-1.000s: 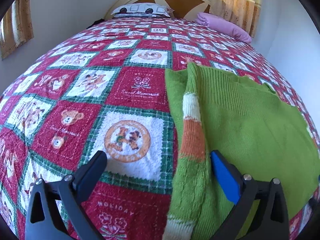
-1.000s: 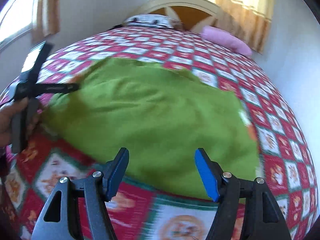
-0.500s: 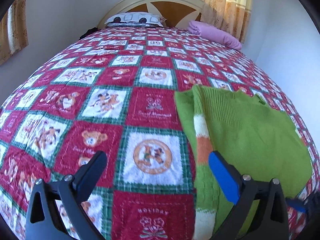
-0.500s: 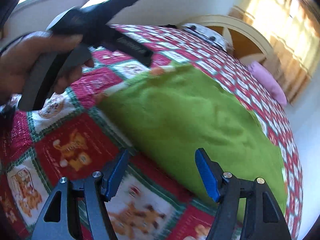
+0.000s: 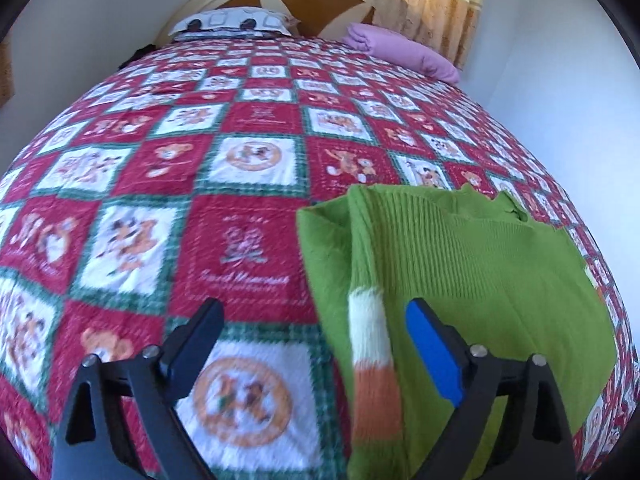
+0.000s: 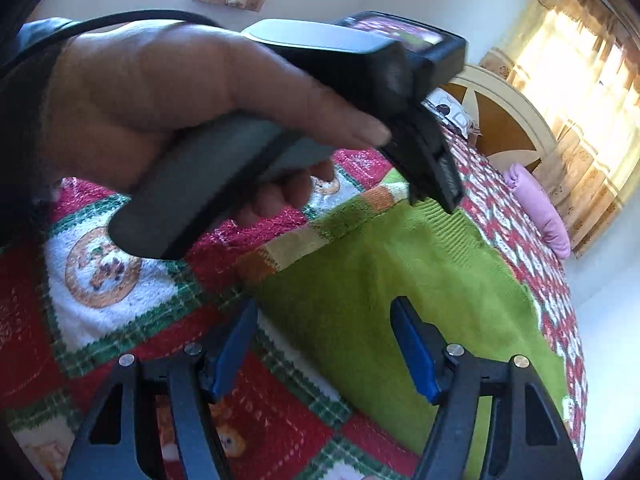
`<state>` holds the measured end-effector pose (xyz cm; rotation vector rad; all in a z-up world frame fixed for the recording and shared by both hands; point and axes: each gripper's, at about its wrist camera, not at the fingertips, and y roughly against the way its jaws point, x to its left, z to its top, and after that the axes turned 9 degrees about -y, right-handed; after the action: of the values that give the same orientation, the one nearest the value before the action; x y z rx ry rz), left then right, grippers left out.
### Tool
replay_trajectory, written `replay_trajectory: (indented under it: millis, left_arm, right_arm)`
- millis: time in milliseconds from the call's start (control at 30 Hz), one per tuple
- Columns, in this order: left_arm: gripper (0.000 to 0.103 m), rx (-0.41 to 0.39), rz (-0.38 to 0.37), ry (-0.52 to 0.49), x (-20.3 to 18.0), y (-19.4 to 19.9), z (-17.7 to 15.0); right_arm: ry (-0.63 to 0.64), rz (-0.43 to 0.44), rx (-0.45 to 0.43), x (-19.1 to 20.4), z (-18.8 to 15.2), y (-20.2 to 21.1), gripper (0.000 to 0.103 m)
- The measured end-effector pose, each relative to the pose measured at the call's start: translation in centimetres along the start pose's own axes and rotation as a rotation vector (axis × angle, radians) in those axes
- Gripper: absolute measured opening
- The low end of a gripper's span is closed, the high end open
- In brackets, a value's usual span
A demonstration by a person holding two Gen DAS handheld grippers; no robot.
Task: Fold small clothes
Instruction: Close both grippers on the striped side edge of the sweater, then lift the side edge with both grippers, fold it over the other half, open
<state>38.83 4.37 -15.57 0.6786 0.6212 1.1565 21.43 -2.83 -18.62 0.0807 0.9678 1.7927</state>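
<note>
Left gripper [image 5: 314, 336]: jaws wide, just been closing slightly, gripping nothing, above striped sleeve [image 5: 370, 344]. Right gripper [image 6: 324, 344]: jaws parted, empty, over green sweater [image 6: 400, 264], which lies flat on patchwork quilt [image 5: 240, 160]. Pink pillow [image 5: 404, 54] near headboard.

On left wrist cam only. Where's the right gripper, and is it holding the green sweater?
Observer: No. The right gripper is open with nothing pinched. It straddles the green sweater's near corner, one finger over the quilt and the other over the knit.
Operator: Is left in its way?
Observer: Not at the jaws. The left hand fills the upper left of the right view, holding the left gripper above the striped sleeve. Its jaws have just been closing slightly and grip nothing.
</note>
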Motion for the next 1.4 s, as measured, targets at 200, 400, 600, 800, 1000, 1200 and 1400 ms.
replay_trajectory:
  millis: [200, 400, 600, 800, 1000, 1200, 1400]
  left_arm:
    - [0.087, 0.016, -0.058, 0.017, 0.4, -2.1, 1.3]
    - [0.044, 0.014, -0.112, 0.000, 0.2, -2.6, 2.0]
    - [0.016, 0.036, -0.161, -0.005, -0.1, -2.1, 2.8]
    - [0.015, 0.031, -0.244, 0.124, 0.8, -0.4, 3.9]
    - [0.015, 0.022, -0.291, 0.176, -0.5, 1.0, 5.2]
    - [0.015, 0.002, -0.316, 0.176, -3.3, 2.3, 6.9]
    - [0.015, -0.017, -0.335, 0.149, -7.2, 3.8, 8.8]
  right_arm:
    - [0.001, 0.017, -0.021, -0.2, 0.5, -0.6, 0.069]
    - [-0.027, 0.067, -0.017, -1.0, 1.1, -1.3, 0.065]
    - [-0.070, 0.156, -0.015, -1.4, 1.3, -0.1, 0.015]
    - [-0.170, 0.191, -0.051, -4.4, 1.2, 2.6, 0.008]
    - [-0.319, 0.236, -0.059, -8.4, -0.2, 4.7, 0.007]
    - [-0.458, 0.256, -0.080, -11.4, -2.0, 6.8, 0.007]
    - [-0.561, 0.252, -0.127, -15.9, -3.5, 8.2, 0.007]
